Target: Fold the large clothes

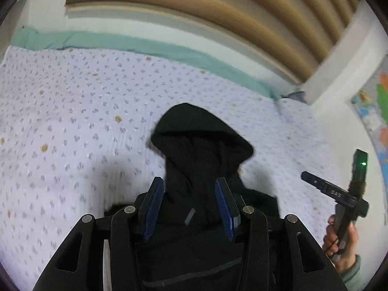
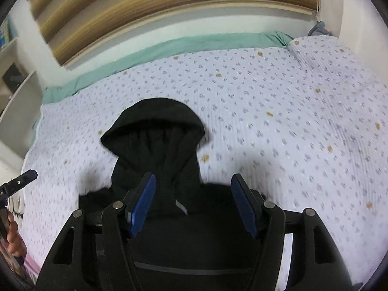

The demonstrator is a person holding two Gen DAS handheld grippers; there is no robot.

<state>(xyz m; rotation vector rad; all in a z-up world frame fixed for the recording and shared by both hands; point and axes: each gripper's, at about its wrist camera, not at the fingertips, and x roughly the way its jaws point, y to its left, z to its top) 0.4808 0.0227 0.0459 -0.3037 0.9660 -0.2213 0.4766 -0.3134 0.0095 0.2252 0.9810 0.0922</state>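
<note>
Lilac dotted bedspread fills my view. Black hoodie lies flat on it, hood pointing to far edge. My left gripper and right gripper hover over hoodie body, jaws wide, gripping nothing.

One garment, one bed, two grippers, two hands.

One black hooded garment with one hood lies on one bedspread, lilac with small printed sprigs; one teal sheet edges its far side. Two grippers are in view: the left gripper and the right gripper, each with two blue finger pads. Two bare hands show, the right hand in one view and the left hand in the other. One green indicator light glows on the right tool.
</note>
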